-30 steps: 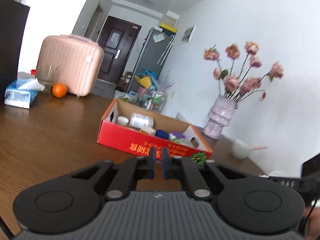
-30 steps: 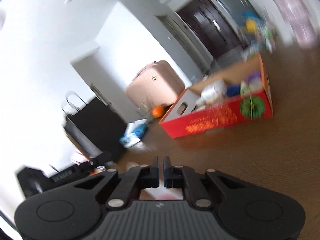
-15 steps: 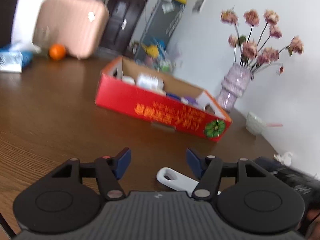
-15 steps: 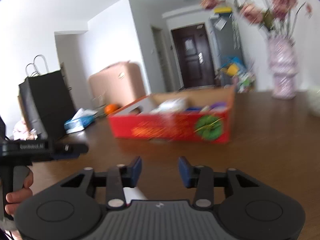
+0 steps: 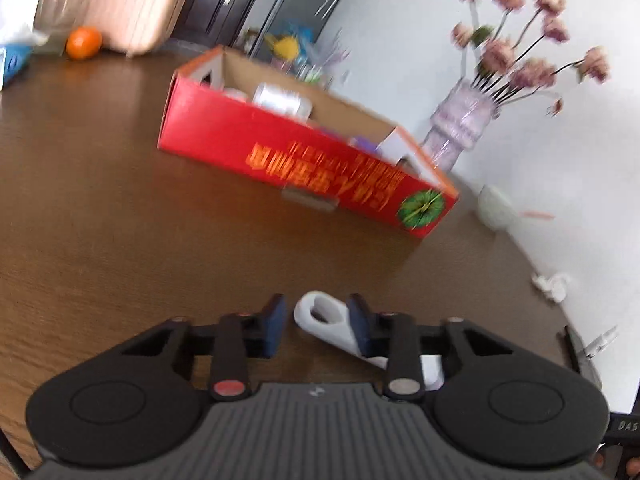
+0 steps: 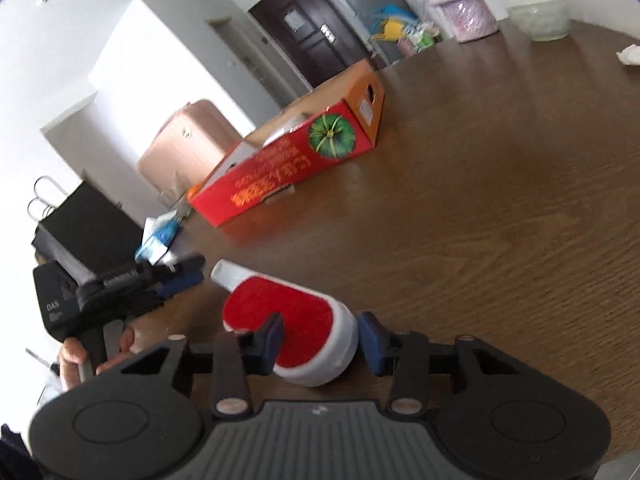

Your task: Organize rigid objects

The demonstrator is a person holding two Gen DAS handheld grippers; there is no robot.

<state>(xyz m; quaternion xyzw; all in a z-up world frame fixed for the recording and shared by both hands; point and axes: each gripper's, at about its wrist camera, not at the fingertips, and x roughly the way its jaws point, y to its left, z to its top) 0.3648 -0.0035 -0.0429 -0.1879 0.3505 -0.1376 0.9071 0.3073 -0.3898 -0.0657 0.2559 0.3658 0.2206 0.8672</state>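
Observation:
A white brush with a red pad lies on the brown table. Its white handle reaches between my left gripper's open fingers. My left gripper is open around the handle end. My right gripper is open with its fingers on either side of the brush head, not closed on it. The red cardboard box with several items inside stands farther back on the table; it also shows in the right wrist view.
A purple vase with pink flowers and a white bowl stand right of the box. An orange, a pink suitcase and a tissue pack sit far left. A crumpled tissue lies at right. A black bag stands at left.
Both grippers went from shut to open and dropped toward the table. The brush has come into view between the fingers of both grippers.

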